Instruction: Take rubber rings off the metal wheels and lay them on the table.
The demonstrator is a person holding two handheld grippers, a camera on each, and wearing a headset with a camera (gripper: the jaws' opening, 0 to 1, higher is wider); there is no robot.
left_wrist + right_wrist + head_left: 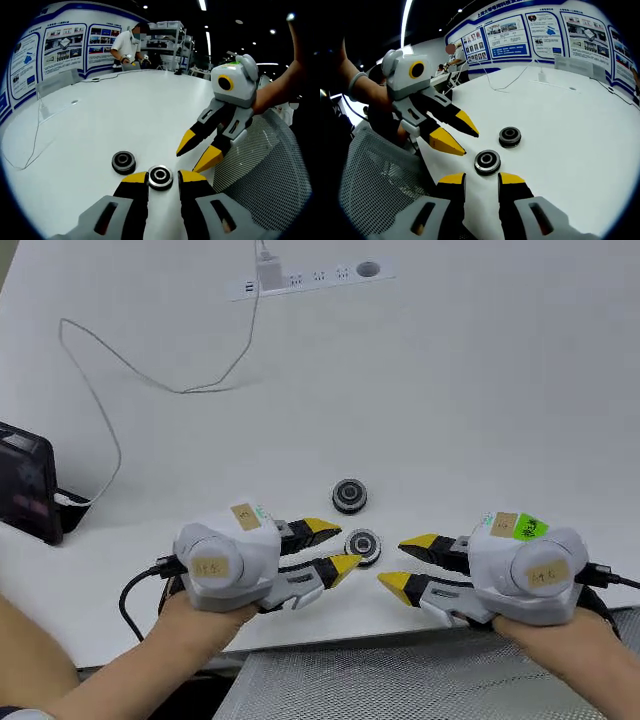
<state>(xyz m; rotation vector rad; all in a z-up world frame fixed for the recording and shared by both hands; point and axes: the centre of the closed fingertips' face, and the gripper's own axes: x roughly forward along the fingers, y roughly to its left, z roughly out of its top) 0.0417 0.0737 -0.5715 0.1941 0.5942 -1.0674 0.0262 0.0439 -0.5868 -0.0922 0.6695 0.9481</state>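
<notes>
Both metal wheels lie flat on the white worktop [480, 390], each with a dark outer band around a paler hub; they are too small to tell where a rubber ring ends and metal begins. The near wheel [362, 545] lies between the two claws, and the far wheel [349, 495] sits just beyond it, apart from both. The left claw [335, 545] is released, its yellow-tipped jaws spread and pointing right at the near wheel. In the head view the lower tip lies just beside the wheel, but contact cannot be judged. The left gripper view shows the near wheel [160, 176] set right at the gap of the left claw [163, 179], with the far wheel [123, 161] to its left and the right claw [192, 159] coming in from the right. The right claw [405, 562] is also released, its jaws parted and pointing left, a little short of the near wheel. Its own view shows the right claw [482, 180] with bare worktop between its tips and the near wheel [487, 161]. The far wheel [510, 136] lies beyond, and the left claw [466, 141] reaches in from the left. A dark device [25, 485] is cut off by the left edge, and a cable [110, 430] runs from it towards the power strip [310, 278] at the far side. A mesh panel [400, 680] lies along the near edge.
</notes>
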